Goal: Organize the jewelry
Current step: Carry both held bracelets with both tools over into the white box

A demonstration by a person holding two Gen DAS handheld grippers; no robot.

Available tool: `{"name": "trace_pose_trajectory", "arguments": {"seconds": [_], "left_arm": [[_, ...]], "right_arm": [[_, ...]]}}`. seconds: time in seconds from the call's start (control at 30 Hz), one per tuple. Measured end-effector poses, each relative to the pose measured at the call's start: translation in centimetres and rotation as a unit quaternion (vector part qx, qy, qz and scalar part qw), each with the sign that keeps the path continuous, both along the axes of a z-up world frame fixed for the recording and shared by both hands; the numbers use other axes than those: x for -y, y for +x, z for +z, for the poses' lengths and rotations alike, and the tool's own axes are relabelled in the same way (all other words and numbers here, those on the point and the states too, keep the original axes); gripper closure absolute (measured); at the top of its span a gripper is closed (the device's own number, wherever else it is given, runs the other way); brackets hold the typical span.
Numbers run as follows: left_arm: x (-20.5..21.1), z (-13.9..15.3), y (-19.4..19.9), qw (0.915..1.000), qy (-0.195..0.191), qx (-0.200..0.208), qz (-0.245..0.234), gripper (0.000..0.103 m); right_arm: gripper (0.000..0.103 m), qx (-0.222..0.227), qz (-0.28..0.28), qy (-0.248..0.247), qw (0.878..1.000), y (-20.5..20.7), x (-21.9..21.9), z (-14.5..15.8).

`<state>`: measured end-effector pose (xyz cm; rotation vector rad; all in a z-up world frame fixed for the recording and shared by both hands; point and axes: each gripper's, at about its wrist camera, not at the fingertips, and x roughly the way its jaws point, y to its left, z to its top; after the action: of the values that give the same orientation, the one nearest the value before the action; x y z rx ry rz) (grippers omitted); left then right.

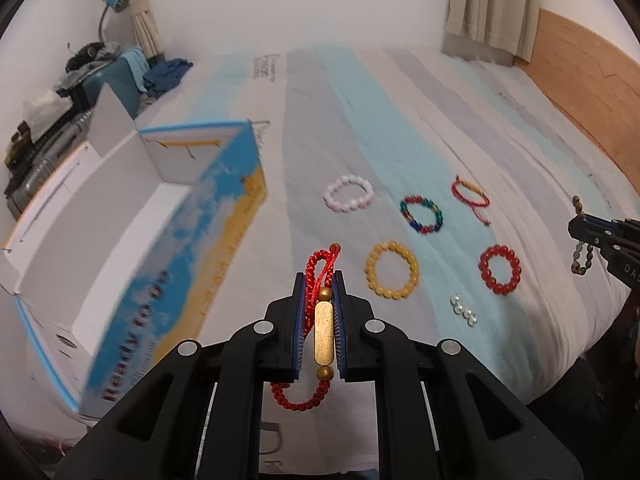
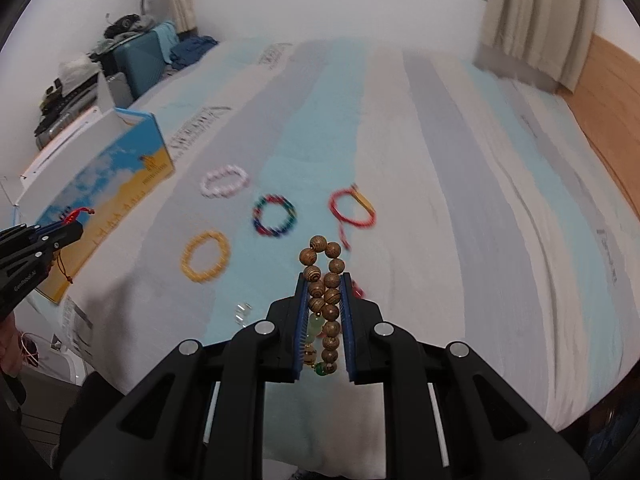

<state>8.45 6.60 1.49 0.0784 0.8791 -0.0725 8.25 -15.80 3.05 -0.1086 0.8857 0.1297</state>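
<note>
Left wrist view: left gripper (image 1: 320,316) pinches a red cord bracelet w/ gold bar (image 1: 323,334) above the bed (image 1: 400,120), open box (image 1: 132,216) just to its left, nothing visible inside. Right wrist view: right gripper (image 2: 325,316) clamps a wooden bead bracelet (image 2: 326,300), also lifted. Looks early: pink (image 1: 349,193), multicolour (image 1: 423,214), yellow (image 1: 391,270), red bead (image 1: 500,270) and red string (image 1: 471,196) bracelets plus clear beads (image 1: 464,309) remain on bed.

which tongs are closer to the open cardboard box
Left. The left tongs, shut on a red cord bracelet, are beside the box. The right tongs are farther off, past the yellow bracelet.
</note>
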Motion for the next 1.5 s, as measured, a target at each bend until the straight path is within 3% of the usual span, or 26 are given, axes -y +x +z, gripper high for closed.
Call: {"name": "trace_pose_trajectory", "arguments": {"seconds": [0.47, 0.8, 1.17, 1.5], "left_arm": [[-8.1, 5.4, -0.9, 0.9977, 0.008, 0.033, 0.058, 0.092], [-14.6, 7.1, -0.6, 0.9946, 0.006, 0.042, 0.095, 0.092], [-21.7, 5.1, 1.9, 0.9907, 0.003, -0.002, 0.136, 0.092], [-26.3, 0.0, 6.2, 0.9866, -0.025, -0.097, 0.129, 0.092]], "right_arm": [[0.089, 0.058, 0.091, 0.009, 0.994, 1.5, -12.4, 6.3], [0.089, 0.058, 0.164, 0.009, 0.985, 3.5, -22.3, 7.4], [0.089, 0.003, 0.26, -0.021, 0.965, 9.0, -33.3, 4.8], [0.089, -0.089, 0.338, -0.063, 0.935, 13.1, -39.1, -1.0]]}}
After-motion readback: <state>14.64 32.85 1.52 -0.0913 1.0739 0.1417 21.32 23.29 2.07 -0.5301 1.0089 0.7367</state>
